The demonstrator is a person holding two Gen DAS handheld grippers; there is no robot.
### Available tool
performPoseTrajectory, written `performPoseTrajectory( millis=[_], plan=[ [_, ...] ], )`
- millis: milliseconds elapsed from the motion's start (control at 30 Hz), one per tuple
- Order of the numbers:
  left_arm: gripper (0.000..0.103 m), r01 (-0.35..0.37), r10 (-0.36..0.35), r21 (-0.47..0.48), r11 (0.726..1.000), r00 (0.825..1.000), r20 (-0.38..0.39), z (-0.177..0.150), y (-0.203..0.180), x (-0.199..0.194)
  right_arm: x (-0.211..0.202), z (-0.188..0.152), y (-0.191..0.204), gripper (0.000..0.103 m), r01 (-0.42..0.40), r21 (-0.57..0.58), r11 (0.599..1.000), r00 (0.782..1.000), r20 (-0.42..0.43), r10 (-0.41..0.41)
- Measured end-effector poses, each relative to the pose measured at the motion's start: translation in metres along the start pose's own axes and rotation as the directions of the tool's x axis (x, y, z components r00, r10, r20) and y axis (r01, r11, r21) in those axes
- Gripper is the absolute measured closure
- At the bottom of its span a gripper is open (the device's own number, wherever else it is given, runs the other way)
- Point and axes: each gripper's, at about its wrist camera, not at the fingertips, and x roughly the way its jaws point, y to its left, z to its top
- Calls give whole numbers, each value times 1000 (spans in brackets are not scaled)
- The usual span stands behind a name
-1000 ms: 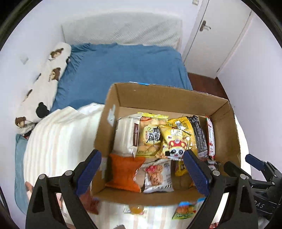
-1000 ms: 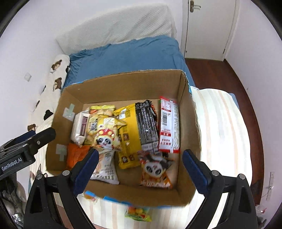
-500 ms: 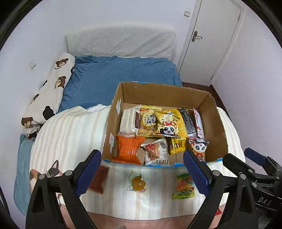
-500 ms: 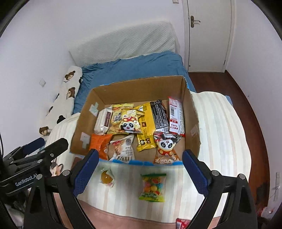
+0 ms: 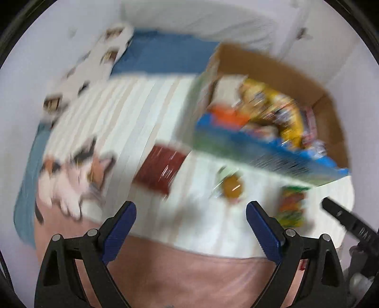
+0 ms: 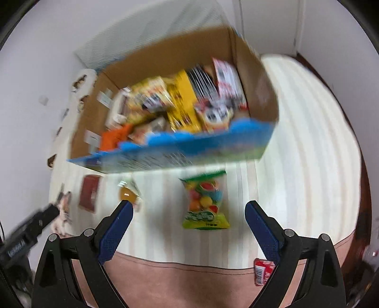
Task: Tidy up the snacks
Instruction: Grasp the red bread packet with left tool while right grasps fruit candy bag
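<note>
A cardboard box (image 6: 260, 80) with a blue printed front wall (image 5: 272, 154) holds several snack packets. In front of it on the striped blanket lie a dark red packet (image 5: 161, 170) (image 6: 89, 193), a small orange jelly cup (image 5: 233, 187) (image 6: 128, 194) and a green bag of coloured candies (image 6: 205, 201) (image 5: 291, 206). My left gripper (image 5: 190, 227) is open and empty, low over the blanket between the red packet and the jelly cup. My right gripper (image 6: 188, 227) is open and empty, with the candy bag between its fingers' line. Both views are blurred by motion.
The bed has a striped white blanket (image 6: 308, 142) with a pink edge (image 6: 189, 279), a cat print (image 5: 73, 175), a blue sheet (image 5: 170, 56) and a bear-print pillow (image 5: 99, 59). A small red packet (image 6: 263, 272) lies at the blanket's near edge. A door (image 6: 267, 21) is behind.
Both grippers have pulled back from the box and dropped lower toward the loose snacks on the blanket. The left view has swung left. Both stay open.
</note>
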Motion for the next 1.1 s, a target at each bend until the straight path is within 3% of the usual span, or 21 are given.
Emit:
performPoseTrajectory(
  millis=[233, 400, 467, 567, 600, 633, 667, 700, 867, 1100],
  plan=[
    [8, -32, 22, -83, 996, 993, -120, -3, 38, 60, 71, 2, -11, 6, 58, 67, 996, 994, -101, -51],
    [8, -45, 39, -35, 998, 988, -146, 21, 35, 87, 100, 5, -8, 9, 86, 63, 994, 989, -129, -77],
    [8, -51, 48, -14, 999, 987, -156, 33, 31, 99, 102, 5, -5, 26, 106, 46, 993, 988, -120, -100],
    [8, -53, 58, 37, 998, 982, -177, 47, 22, 118, 102, 4, -5, 41, 100, 43, 994, 989, -112, -94],
    [14, -45, 54, 55, 997, 983, -177, 50, 18, 122, 101, 3, -6, 42, 94, 48, 994, 990, -111, -88],
    [35, -41, 53, 74, 996, 984, -172, 51, 15, 124, 100, 2, -6, 43, 92, 46, 995, 990, -110, -86],
    [43, -49, 64, 90, 995, 983, -170, 50, 12, 125, 99, 0, -7, 44, 91, 47, 995, 990, -110, -85],
    [45, -54, 72, 106, 993, 983, -169, 49, 9, 126, 98, -2, -8, 44, 86, 48, 995, 990, -112, -80],
    [46, -47, 70, 137, 990, 983, -168, 23, -1, 114, 88, -26, -9, 47, 35, 57, 998, 988, -149, -26],
    [46, -1, 40, 160, 987, 969, -244, -67, -16, 87, 78, -88, -7, 47, -43, 62, 997, 965, -256, 57]
  ],
)
